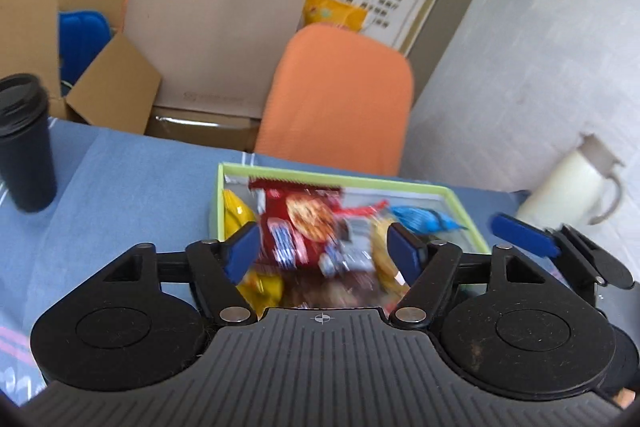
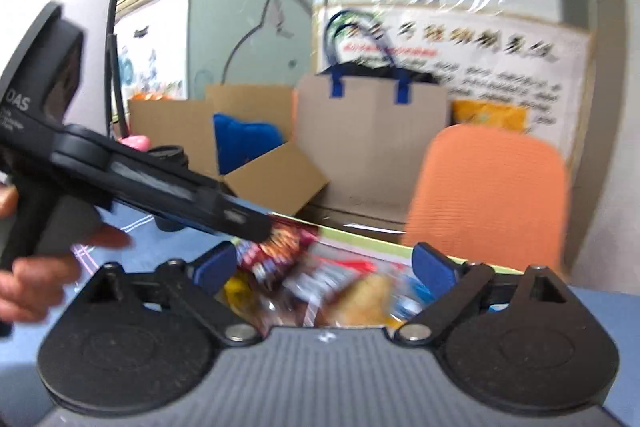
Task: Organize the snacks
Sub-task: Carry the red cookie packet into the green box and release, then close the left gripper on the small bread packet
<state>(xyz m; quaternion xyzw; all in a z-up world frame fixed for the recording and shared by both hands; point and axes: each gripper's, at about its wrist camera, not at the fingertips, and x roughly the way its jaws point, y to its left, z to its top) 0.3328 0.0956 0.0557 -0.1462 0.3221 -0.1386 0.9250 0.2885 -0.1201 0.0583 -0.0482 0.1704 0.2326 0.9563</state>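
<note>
A green-rimmed box on the blue tablecloth holds several snack packets: a red biscuit packet, yellow packets and a blue wrapper. My left gripper is open above the box, its blue pads either side of the red packet, with clear gaps. My right gripper is open above the same box, nothing between its pads. The left gripper's body crosses the right wrist view, held by a hand. The right gripper's blue fingertip shows at the right of the left wrist view.
An orange chair stands behind the table. A black cup stands at the left, a white jug at the right. A paper bag with blue handles and cardboard boxes lie beyond the table.
</note>
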